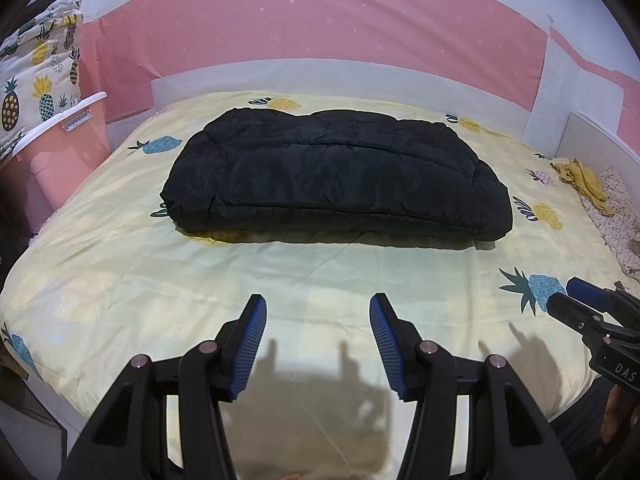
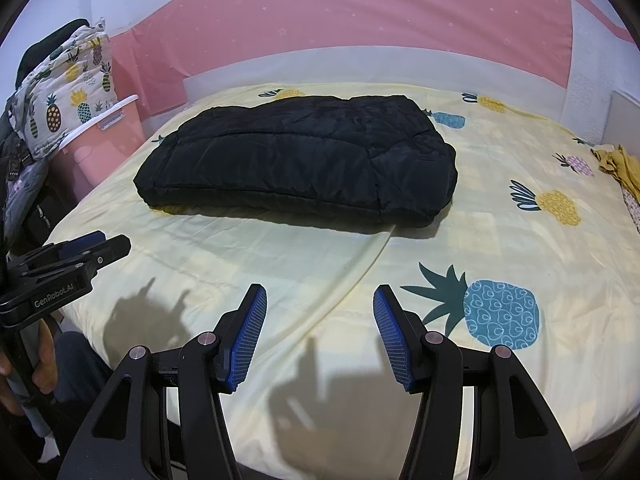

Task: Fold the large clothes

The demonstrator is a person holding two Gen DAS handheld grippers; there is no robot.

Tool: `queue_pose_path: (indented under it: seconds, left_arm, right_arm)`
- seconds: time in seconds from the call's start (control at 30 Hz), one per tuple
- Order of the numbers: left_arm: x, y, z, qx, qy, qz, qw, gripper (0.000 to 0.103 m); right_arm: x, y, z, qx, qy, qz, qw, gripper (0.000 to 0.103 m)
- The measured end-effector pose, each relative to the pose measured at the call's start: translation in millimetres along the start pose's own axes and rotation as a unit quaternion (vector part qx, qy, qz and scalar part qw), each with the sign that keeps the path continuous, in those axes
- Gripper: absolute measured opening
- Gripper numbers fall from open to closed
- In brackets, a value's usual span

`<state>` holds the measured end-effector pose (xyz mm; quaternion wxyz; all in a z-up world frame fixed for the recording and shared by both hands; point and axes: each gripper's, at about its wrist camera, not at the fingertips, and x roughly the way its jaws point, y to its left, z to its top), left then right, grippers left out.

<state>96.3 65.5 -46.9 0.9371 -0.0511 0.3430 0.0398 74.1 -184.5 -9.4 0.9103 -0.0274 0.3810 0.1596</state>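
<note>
A black padded jacket (image 1: 332, 172) lies folded into a thick rectangular bundle in the middle of the bed; it also shows in the right wrist view (image 2: 304, 160). My left gripper (image 1: 318, 304) is open and empty, held above the near part of the bed, well short of the jacket. My right gripper (image 2: 320, 294) is open and empty, also above the near part of the bed. The right gripper shows at the right edge of the left wrist view (image 1: 576, 300), and the left gripper at the left edge of the right wrist view (image 2: 100, 246).
The bed has a pale yellow pineapple-print sheet (image 1: 280, 272). A pink storage bin (image 1: 68, 148) with pineapple-print bedding (image 1: 36, 76) on top stands at the left. A yellow cloth (image 1: 584, 180) lies at the bed's right edge. A pink wall (image 1: 320, 28) is behind.
</note>
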Motion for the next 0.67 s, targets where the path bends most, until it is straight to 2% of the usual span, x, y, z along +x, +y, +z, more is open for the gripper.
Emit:
queue_pose_path:
  seconds: [0.67]
  left_arm:
    - [4.4, -1.3, -2.3, -0.003, 0.007, -0.001, 1.0, 0.056]
  right_arm:
    - [-1.8, -2.0, 0.6, -0.005, -0.004, -0.011, 1.0, 0.056]
